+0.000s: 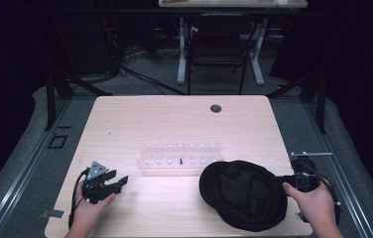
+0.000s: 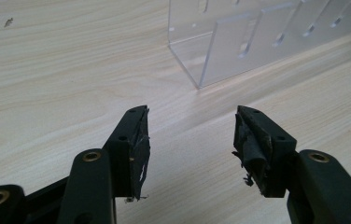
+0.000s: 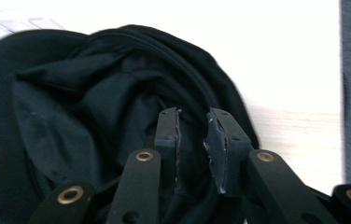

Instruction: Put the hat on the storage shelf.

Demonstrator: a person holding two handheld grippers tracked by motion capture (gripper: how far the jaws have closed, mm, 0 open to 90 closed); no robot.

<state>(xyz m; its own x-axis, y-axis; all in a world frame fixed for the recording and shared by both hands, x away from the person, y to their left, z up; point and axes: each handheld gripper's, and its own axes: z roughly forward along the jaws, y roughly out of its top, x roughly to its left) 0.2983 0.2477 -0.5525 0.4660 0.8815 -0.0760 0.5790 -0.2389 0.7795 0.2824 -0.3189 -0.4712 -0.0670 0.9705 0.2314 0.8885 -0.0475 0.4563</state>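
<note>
A floppy black hat (image 1: 244, 194) lies on the front right of the pale wooden table (image 1: 174, 121). My right gripper (image 1: 282, 181) comes in from the right at the hat's edge. In the right gripper view its jaws stand close together with the hat's dark fabric (image 3: 94, 93) pinched between the pads, so the right gripper (image 3: 192, 135) is shut on it. At the front left my left gripper (image 1: 117, 184) rests low over bare table, its jaws wide apart. The left gripper (image 2: 190, 135) holds nothing and points toward the corner of a clear acrylic rack (image 2: 239, 42).
The clear acrylic rack (image 1: 179, 158) with slots stands mid-table, just behind the hat. A dark round grommet (image 1: 216, 108) sits near the table's far edge. A black chair (image 1: 217, 49) and desk legs stand beyond the table. The table's right edge runs close to my right hand.
</note>
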